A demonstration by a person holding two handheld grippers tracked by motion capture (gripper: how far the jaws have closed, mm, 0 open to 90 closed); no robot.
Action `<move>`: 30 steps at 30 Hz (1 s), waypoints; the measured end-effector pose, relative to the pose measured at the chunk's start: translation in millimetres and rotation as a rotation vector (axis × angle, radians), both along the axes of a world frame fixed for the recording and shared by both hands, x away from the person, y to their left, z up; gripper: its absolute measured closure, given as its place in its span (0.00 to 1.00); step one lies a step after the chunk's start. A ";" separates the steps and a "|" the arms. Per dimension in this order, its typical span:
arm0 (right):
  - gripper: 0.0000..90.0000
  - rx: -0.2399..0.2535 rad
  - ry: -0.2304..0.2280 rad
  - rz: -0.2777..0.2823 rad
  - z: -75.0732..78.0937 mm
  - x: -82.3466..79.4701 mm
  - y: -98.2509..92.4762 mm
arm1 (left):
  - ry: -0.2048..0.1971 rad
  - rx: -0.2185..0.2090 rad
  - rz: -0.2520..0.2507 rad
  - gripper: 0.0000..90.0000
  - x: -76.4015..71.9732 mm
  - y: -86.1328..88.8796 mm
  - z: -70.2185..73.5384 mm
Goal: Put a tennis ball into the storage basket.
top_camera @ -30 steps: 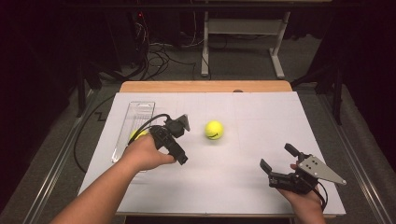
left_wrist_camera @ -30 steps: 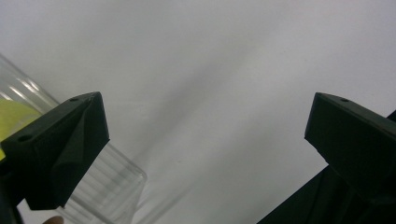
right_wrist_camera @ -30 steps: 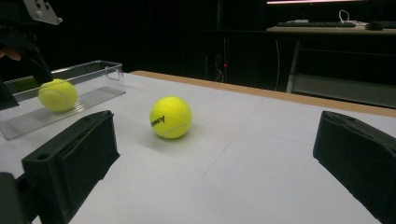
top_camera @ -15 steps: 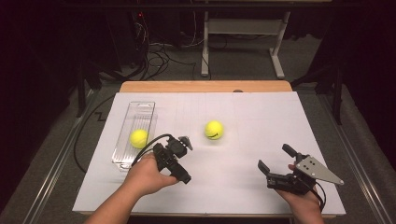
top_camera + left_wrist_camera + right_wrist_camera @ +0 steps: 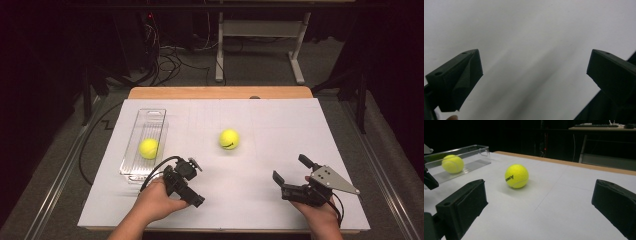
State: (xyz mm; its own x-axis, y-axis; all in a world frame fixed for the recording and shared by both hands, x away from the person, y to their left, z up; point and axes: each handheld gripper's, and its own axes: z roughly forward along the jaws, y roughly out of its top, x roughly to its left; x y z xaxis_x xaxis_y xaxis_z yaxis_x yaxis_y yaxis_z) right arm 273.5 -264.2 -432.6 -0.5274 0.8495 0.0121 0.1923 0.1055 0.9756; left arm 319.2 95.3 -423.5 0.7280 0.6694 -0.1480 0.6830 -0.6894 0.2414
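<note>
Yellow felt catches my eye first: a bright yellow tennis ball (image 5: 229, 139) sits loose on the white paper-covered table (image 5: 280, 125), near the middle, well apart from both of my tools. My right black two-jaw gripper (image 5: 291, 176) rests low at the near right of the table with its jaws spread wide and nothing between them. In the right gripper view that ball (image 5: 516, 176) lies ahead of the jaws and toward the left one, clear of both. A second yellow tennis ball (image 5: 148, 148) lies inside the clear plastic rectangular tray (image 5: 159, 116) at the left. My left black two-jaw gripper (image 5: 192, 165) is just beside the tray's near end, jaws wide apart and empty, pointing down at bare white paper in the left gripper view.
</note>
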 end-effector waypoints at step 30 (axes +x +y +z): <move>0.00 -0.062 0.068 0.064 -0.4 24.1 43.1 | -0.025 -0.090 0.048 0.01 -2.4 14.7 0.6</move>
State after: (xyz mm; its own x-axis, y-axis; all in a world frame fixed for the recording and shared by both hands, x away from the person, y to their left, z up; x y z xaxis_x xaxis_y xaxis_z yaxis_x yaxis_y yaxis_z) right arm 297.6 -221.1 -433.0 -0.5800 0.8146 -0.0021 0.2487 0.1795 0.9518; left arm 316.8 110.0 -422.9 0.6993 0.6888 -0.1911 0.7080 -0.6306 0.3178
